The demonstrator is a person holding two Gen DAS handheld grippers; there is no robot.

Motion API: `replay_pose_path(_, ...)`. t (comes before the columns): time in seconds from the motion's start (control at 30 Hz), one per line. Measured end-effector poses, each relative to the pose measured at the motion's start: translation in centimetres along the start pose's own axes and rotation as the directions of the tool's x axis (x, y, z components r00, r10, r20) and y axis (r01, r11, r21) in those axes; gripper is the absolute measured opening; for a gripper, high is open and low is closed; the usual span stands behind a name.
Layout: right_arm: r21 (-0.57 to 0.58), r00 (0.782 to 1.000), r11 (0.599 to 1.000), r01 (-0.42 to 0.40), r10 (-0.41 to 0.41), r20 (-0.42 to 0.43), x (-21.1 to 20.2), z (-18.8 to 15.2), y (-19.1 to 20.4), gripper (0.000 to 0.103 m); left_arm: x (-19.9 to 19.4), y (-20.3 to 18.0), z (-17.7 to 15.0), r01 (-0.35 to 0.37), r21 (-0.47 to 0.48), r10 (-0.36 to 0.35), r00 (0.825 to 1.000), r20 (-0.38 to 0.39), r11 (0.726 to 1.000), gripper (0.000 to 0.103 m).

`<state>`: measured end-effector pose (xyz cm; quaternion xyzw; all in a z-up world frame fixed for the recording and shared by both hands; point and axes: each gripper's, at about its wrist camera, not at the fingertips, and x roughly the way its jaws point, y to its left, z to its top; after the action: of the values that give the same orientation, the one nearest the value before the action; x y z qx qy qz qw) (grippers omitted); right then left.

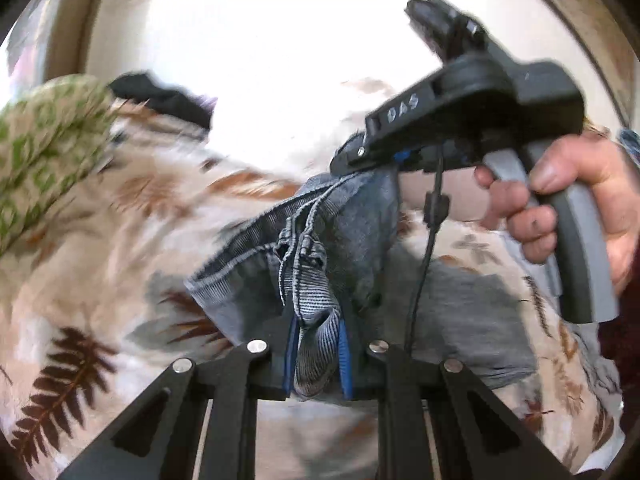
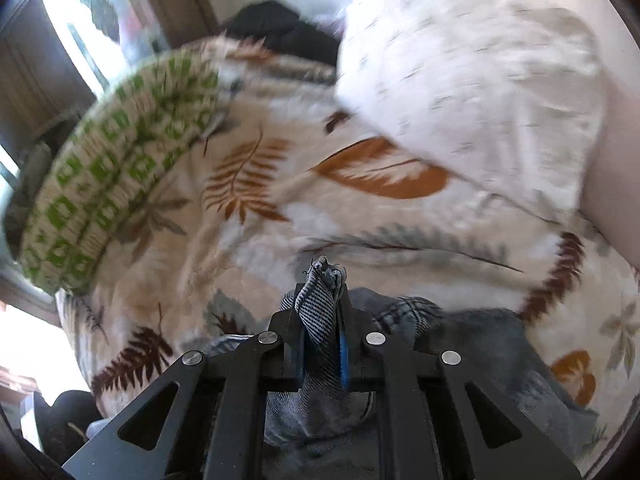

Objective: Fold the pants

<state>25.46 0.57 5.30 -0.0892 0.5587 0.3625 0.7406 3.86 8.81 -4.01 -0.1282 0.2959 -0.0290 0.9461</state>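
Note:
The pants are grey-blue denim jeans (image 1: 344,232), held up above a bed. My left gripper (image 1: 318,344) is shut on a bunched fold of the denim between its blue pads. In the left wrist view my right gripper (image 1: 352,160) shows ahead and to the right, a hand on its handle, its tips on the jeans' upper edge. In the right wrist view my right gripper (image 2: 324,336) is shut on a pinched strip of the jeans (image 2: 320,312), and more denim hangs below it.
A leaf-print bedspread (image 2: 248,184) covers the bed beneath. A green-and-cream patterned pillow (image 2: 112,152) lies at the left, a white pillow (image 2: 472,80) at the upper right, and a dark cloth (image 2: 280,28) behind them. A window is at the far left.

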Motion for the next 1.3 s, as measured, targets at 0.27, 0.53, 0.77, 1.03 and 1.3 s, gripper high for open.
replay_pose_path(0.27, 0.121, 0.989, 0.992, 0.032, -0.049, 0.143, -8.3, -5.1, -9.2, 0.01, 0.3, -12.3, -0.6, 0.112, 0.203, -0.12, 0.992, 0.029, 0.973, 0.019)
replay_pose_path(0.53, 0.33, 0.976, 0.944, 0.014, -0.085, 0.201, -11.1, -12.1, -20.8, 0.01, 4.2, -21.0, -4.2, 0.198, 0.366, -0.185, 0.98, -0.069, 0.909, 0.019)
replay_pose_path(0.77, 0.45, 0.973, 0.893, -0.014, -0.091, 0.211, -9.8, -17.0, -27.1, 0.01, 8.2, -23.7, -6.9, 0.246, 0.444, -0.178, 0.966, -0.189, 0.862, 0.019)
replay_pose_path(1.03, 0.568, 0.98, 0.823, -0.012, -0.104, 0.171, -8.5, -20.9, -29.8, 0.03, 5.1, -24.2, -7.8, 0.383, 0.504, -0.274, 0.921, -0.279, 0.775, 0.028)
replay_pose_path(1.3, 0.542, 0.916, 0.837, -0.079, -0.153, 0.37, -17.6, -24.2, -24.2, 0.033, -1.9, -18.9, -3.7, 0.24, 0.566, -0.214, 0.97, -0.113, 0.789, 0.033)
